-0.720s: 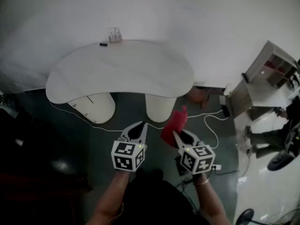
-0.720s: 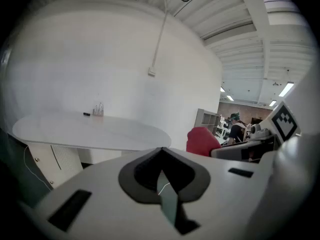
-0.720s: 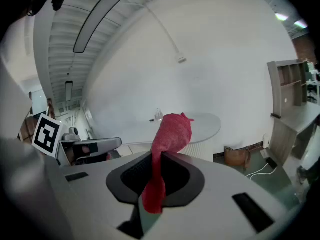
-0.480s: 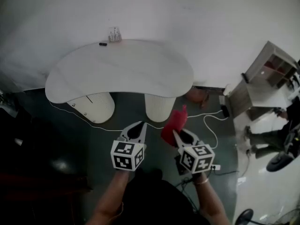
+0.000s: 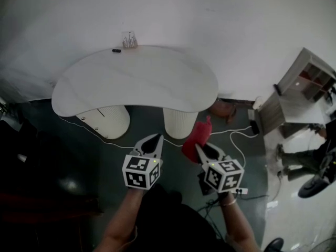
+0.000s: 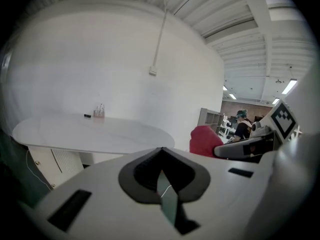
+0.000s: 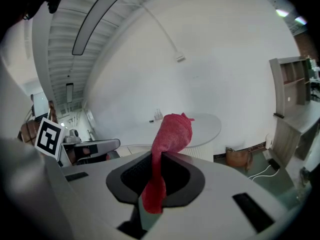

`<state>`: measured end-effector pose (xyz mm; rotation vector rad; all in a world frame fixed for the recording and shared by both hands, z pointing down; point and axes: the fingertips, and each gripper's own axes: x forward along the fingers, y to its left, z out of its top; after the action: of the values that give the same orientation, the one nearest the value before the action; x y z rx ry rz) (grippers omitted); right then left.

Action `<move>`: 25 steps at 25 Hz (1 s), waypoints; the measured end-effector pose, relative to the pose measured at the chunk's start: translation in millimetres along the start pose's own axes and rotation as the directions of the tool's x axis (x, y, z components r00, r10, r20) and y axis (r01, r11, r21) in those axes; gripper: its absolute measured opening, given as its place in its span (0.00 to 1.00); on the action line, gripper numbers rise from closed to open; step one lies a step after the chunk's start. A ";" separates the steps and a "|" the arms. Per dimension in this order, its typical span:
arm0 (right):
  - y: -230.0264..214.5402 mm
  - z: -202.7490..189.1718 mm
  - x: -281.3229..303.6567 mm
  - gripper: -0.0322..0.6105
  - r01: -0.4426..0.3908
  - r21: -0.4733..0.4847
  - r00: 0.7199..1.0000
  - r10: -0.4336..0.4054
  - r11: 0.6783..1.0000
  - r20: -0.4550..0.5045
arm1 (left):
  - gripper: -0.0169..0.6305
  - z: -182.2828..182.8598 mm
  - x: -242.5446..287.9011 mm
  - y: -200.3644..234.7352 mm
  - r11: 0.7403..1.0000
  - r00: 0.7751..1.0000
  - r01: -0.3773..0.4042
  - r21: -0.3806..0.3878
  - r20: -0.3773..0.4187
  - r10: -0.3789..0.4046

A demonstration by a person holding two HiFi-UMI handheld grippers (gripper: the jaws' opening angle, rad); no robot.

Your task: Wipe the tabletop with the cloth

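**Cloth [image 5: 195, 138] in the right claw, short of the counter**

The red cloth is pinched in the right claw [image 5: 202, 152], jaws clamped on its lower part, and it bunches up above them in the air. The left claw [image 5: 152, 143] hangs at its 9 o'clock, jaws together with nothing between them. Both are over the dark floor [image 5: 79, 156]. The white kidney-shaped counter [image 5: 136, 80] lies at their 12 o'clock, well apart. Two ribbed white pedestals [image 5: 180, 122] stand under its near edge, and a white cable [image 5: 239, 135] trails across the floor between them and the claws. At the counter's far edge sit a small black item [image 5: 116, 50] and a small clear holder [image 5: 128, 39]. A brown bag [image 5: 224, 109] lies at 2 o'clock, by the wall.
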<state>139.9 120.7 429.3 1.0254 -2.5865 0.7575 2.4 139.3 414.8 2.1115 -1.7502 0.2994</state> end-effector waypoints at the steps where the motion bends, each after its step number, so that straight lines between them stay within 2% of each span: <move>1: -0.6 1.6 3.0 0.12 -0.002 0.001 1.000 0.002 1.000 -0.002 | 0.03 1.0 1.9 2.9 1.000 1.000 -0.005 0.000 -0.001 0.005; 10: -13.0 27.1 66.4 0.12 -0.009 0.045 1.000 0.010 0.999 -0.020 | 0.03 13.8 54.1 49.9 1.000 1.000 0.008 -0.012 -0.027 -0.008; 17: -29.0 65.6 159.4 0.12 0.003 0.049 0.998 -0.001 0.999 -0.055 | 0.03 45.6 129.0 113.6 0.999 0.998 0.044 -0.008 -0.038 -0.044; 25: -27.7 112.1 261.2 0.12 -0.006 0.048 0.993 0.011 0.999 -0.118 | 0.03 84.8 193.0 186.3 0.997 0.996 0.071 -0.043 -0.048 -0.073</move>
<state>-33.5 -104.8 454.2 0.9532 -2.4851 0.8594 -147.1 -97.3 443.2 2.1142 -1.6348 0.2912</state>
